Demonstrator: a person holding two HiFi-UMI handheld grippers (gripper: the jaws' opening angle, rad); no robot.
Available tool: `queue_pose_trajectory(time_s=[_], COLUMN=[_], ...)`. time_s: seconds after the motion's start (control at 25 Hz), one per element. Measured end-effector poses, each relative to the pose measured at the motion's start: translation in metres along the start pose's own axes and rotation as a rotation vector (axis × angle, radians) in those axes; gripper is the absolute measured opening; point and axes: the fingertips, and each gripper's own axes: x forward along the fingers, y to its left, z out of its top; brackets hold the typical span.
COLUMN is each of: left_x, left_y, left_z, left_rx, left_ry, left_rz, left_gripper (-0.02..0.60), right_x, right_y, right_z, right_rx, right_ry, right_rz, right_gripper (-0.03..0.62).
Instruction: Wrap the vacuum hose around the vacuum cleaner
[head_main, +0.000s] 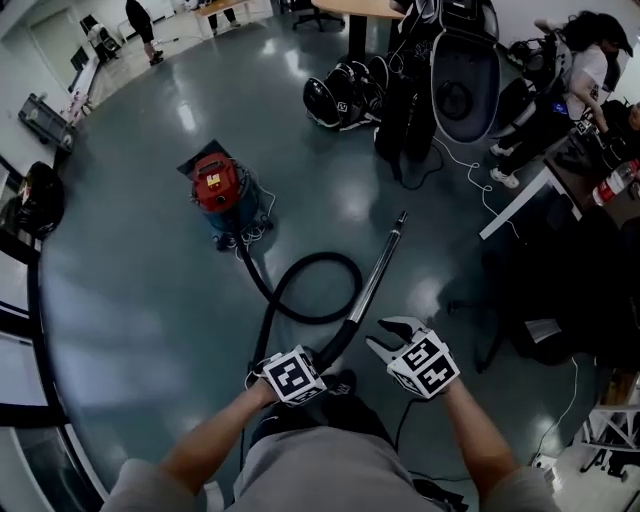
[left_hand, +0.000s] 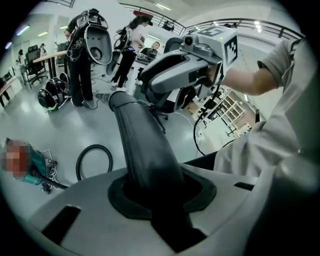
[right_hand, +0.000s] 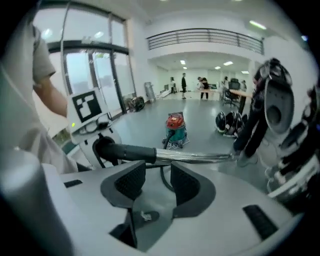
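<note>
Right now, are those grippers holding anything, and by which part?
The left gripper grips the hose by its black handle end; the right gripper is open and empty.

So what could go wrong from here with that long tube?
Only the left gripper clamps the black handle. The right gripper is open, so the long metal wand might swing or slip. The hose lies in a loose loop just ahead and may snag, or tug the vacuum cleaner over.
</note>
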Motion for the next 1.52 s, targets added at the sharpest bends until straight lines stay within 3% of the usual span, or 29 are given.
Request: queue_pose_trajectory(time_s=[0.12,0.2,0.32,0.44,0.6,0.8,0.96,1.12,1.28,1.52], left_x=[0.007,0.011,0.014,0.014,0.015,0.012,0.003,-0.010,-0.019,-0.051], left_y=[0.004,0.009,0.017,0.032,0.043,0.052,0.067,0.076,0.083,0.092], left_z=[0.007,0.012,0.017,0.018,0.020,0.027,0.018,0.019,0.017,0.007], left_rx=[-0.025,-0.044,-0.067,-0.089,-0.129,-0.130,-0.144,-0.173,-0.122,-0.021], left_ry=[-0.021,-0.042,-0.064,-0.093,-0.147,-0.191,-0.203,-0.231,-0.234,-0.287], left_rz=[0.042,0.055,0.069,0.095,0.103,0.098,0.103,0.044,-0.018,-0.124], left_gripper=[0.118,0.118,0.118,0.120,0.120,0.120,0.120,0.127,0.159,0.318], right_x=[0.014,0.024,0.037,0.049,0.075,0.114,0.132,0.147,0.157,0.166], right_y=[0.006,0.009,0.005,-0.008,-0.006,-0.023,-0.023,-0.025,-0.028,-0.048], right_z=[0.003,0.007,0.006,0.004,0.012,0.022,0.036,0.051,0.067,0.092], right_rx=[0.304,0.433,0.544,0.706,0.874,1.074,1.142,1.175,1.187,1.181], right_ry=[-0.087,-0.114,-0.106,-0.094,-0.038,-0.001,0.014,0.012,0.001,-0.042], right_rz=[0.109,0.144,0.114,0.096,0.129,0.075,0.052,0.038,0.011,-0.036], right_gripper=[0.155,0.155,0.167,0.254,0.256,0.255,0.224,0.204,0.195,0.193])
